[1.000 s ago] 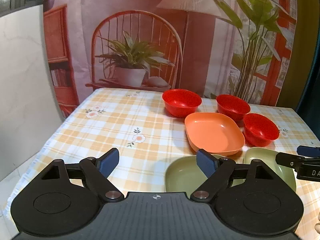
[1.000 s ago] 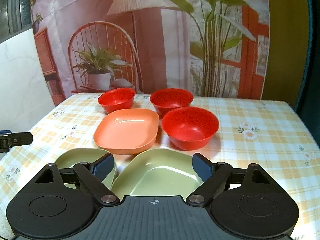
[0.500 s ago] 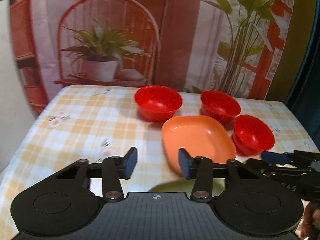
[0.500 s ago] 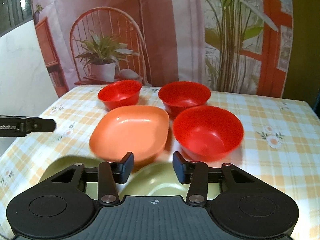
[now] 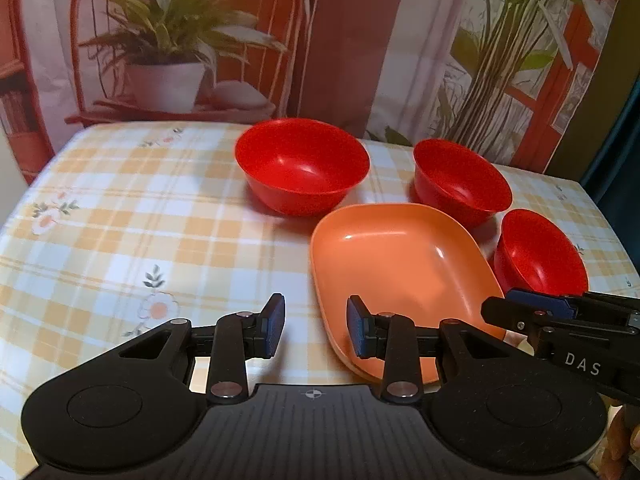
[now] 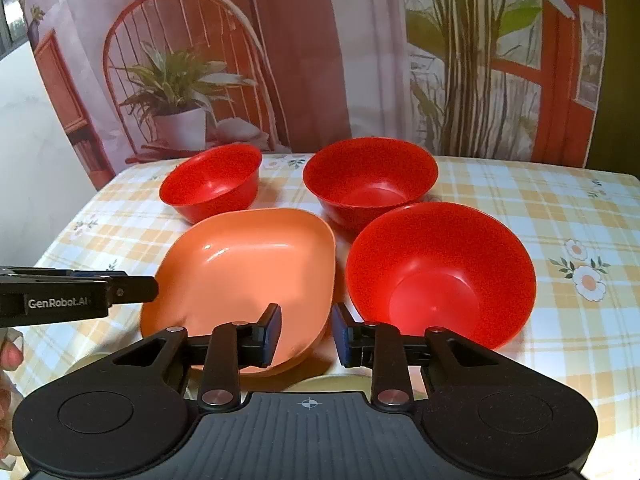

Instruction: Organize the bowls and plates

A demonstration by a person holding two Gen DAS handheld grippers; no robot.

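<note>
On the checked tablecloth (image 5: 120, 216), the orange plate (image 5: 400, 272) serves as the centre of the layout. Three red bowls stand around its far and right sides: the left bowl (image 5: 302, 176) just beyond its far left corner, the middle bowl (image 5: 460, 182) just beyond its far right corner, and the near bowl (image 5: 540, 256) close against its right edge. All three sit upright and empty.

The left gripper (image 5: 316, 330) hovers over the plate's near left rim, its blue-padded jaws narrowed to a small gap with nothing between them. The right gripper (image 6: 306, 334) hangs over the plate's near right corner, beside the near bowl, its jaws likewise drawn close together yet apart, gripping nothing. A sliver of a pale green dish (image 6: 328, 382) peeks out just in front of the plate, mostly hidden beneath the right gripper's body. Behind the table hangs a printed backdrop (image 6: 360, 40) showing a chair and plants.
</note>
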